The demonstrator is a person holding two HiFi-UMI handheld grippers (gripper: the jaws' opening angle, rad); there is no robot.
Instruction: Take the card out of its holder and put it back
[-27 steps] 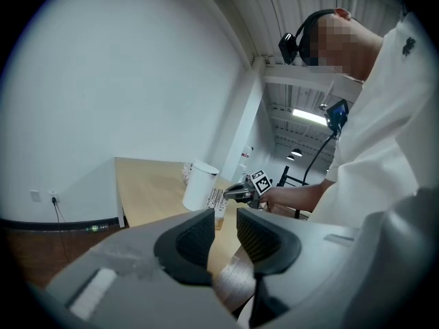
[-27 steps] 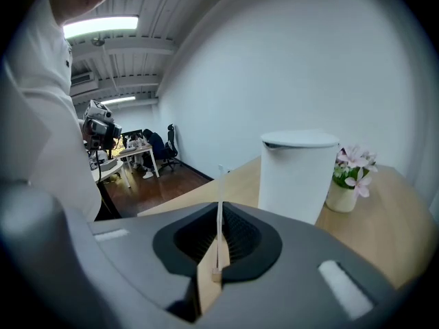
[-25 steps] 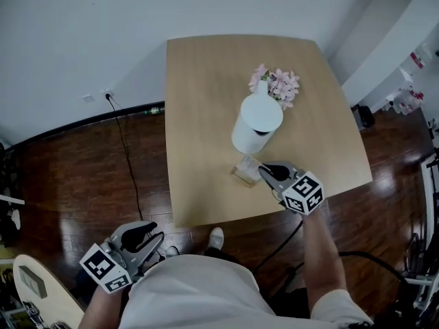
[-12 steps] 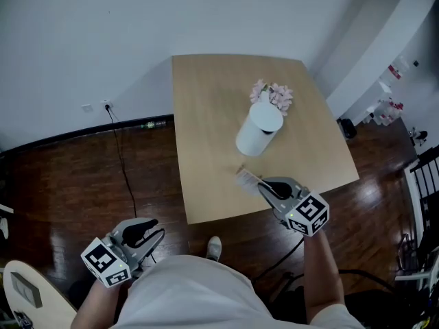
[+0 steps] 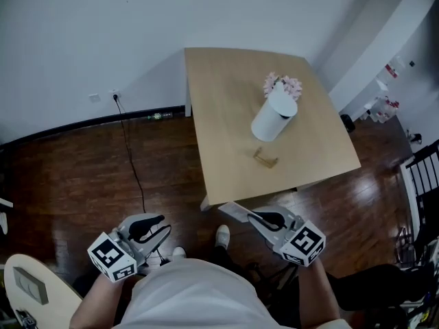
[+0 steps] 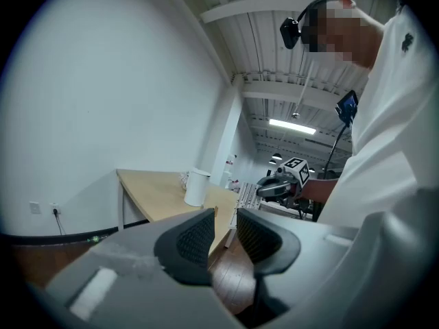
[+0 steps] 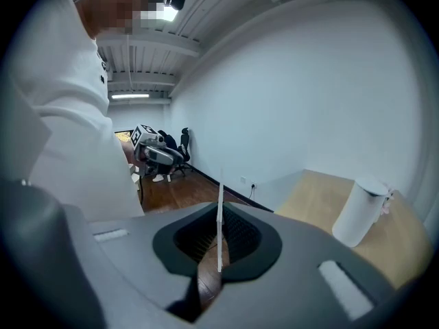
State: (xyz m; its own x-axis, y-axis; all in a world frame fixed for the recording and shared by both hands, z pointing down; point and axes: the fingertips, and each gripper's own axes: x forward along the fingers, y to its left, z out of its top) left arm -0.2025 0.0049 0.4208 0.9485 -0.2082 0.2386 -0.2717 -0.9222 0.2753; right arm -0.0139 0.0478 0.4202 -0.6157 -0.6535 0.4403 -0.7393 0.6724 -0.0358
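— Where is the holder [image 5: 266, 159]?
— On the counter [image 5: 219, 115], near the white cylinder [image 5: 274, 117], on its side toward the person. Pink flowers [image 5: 282, 85] touch the cylinder's far side.
— And the card [image 5: 232, 212]?
— Well apart from the cylinder, past the counter's near edge, in the jaws of the right gripper [image 5: 251, 217].

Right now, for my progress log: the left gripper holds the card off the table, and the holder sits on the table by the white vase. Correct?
Wrong gripper. The right gripper is shut on the card, seen edge-on between its jaws in the right gripper view; the left gripper is open and empty. The holder does sit on the table by the vase.
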